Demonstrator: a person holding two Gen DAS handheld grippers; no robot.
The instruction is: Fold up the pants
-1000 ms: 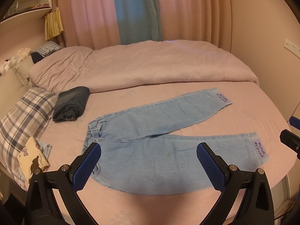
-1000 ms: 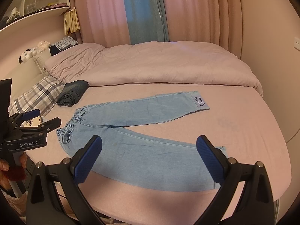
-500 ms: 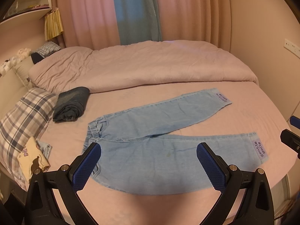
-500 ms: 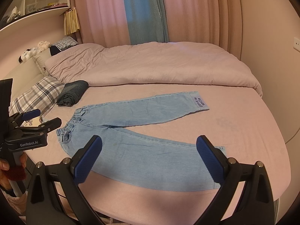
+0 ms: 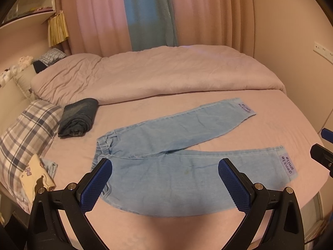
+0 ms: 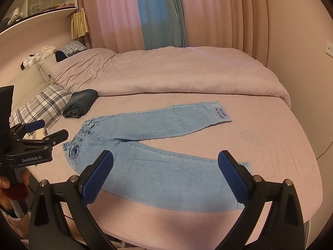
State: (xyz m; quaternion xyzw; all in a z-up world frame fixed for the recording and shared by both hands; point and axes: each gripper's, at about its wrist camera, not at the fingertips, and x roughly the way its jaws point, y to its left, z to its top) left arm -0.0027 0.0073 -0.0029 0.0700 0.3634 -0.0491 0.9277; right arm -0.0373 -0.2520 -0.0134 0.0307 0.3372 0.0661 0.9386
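Pants [image 5: 177,156] lay unfolded, legs splayed toward 2 o'clock. Left gripper [image 5: 164,179] and right gripper [image 6: 165,175] hovered, fingers spread, empty. Next, likely: pinch far leg, lay it over near leg.

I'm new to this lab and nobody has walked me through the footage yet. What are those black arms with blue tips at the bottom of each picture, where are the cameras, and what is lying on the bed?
No robot here: a person holds a hand tool in each hand, and each tool ends in two-fingered tongs with blue pads. A wide-angle camera sits on each tool and looks forward along its fingers, so each picture shows its own tongs at the bottom. One picture comes from the left tongs, the other from the right tongs. Both are open and hold nothing.

On the pink bed lie the light blue pants, spread flat with legs apart, not yet folded. Near the plaid pillow sits a dark folded garment. A quilt lies bunched at the far side.

In the right-hand view, the left tool appears at the left edge.
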